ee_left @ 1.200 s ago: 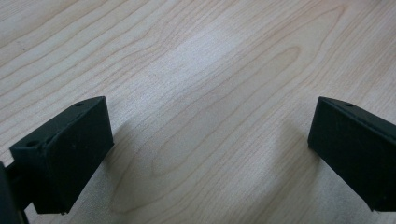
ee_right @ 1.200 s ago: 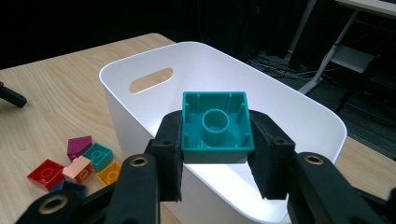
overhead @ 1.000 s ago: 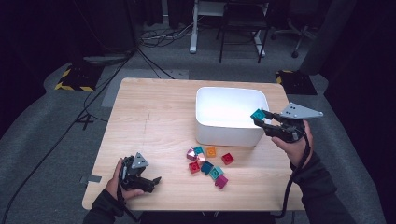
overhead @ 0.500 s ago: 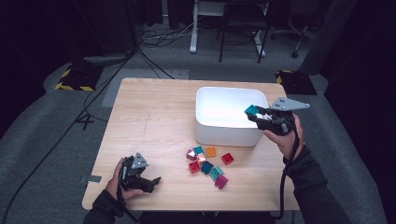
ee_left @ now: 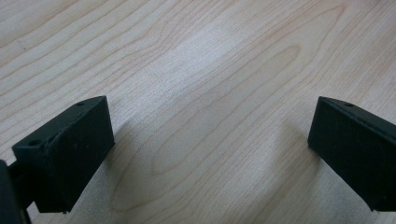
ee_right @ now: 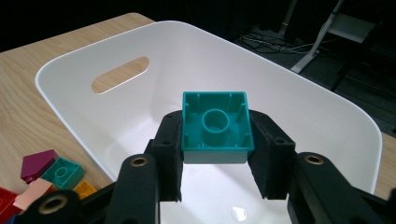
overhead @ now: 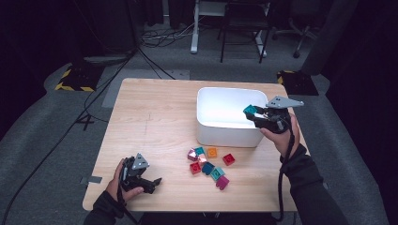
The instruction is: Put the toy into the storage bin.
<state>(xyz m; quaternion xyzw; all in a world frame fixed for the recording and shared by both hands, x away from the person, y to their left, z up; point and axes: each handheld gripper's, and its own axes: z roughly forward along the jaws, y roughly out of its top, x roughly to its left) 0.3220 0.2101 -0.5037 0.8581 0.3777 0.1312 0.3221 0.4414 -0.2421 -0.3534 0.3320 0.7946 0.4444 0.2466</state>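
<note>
At the left, near the front edge of the pale wood-grain table (overhead: pixel 155 117), the left gripper (overhead: pixel 152 183) is held low over the tabletop, its jaws spread wide with nothing but bare board between them. A broad stretch of open wood is left around it toward the far and left edges. Right of it, a loose cluster of small plastic building bricks (overhead: pixel 209 161) in red, teal, orange, pink and magenta is seen lying just in front of the white plastic tub (overhead: pixel 225 133), a smooth, round-cornered rectangular bin with an oval handle slot in its end wall. Its inside is seen as plain white. At the right, the right gripper (overhead: pixel 251 113) is held above the tub's right rim, and a square teal plastic brick (ee_right: pixel 215 122) is clamped between its black pads. The brick's hollow underside, with a round tube and thin ribs, is turned toward the right gripper view, and the brick is held over the tub's interior.
</note>
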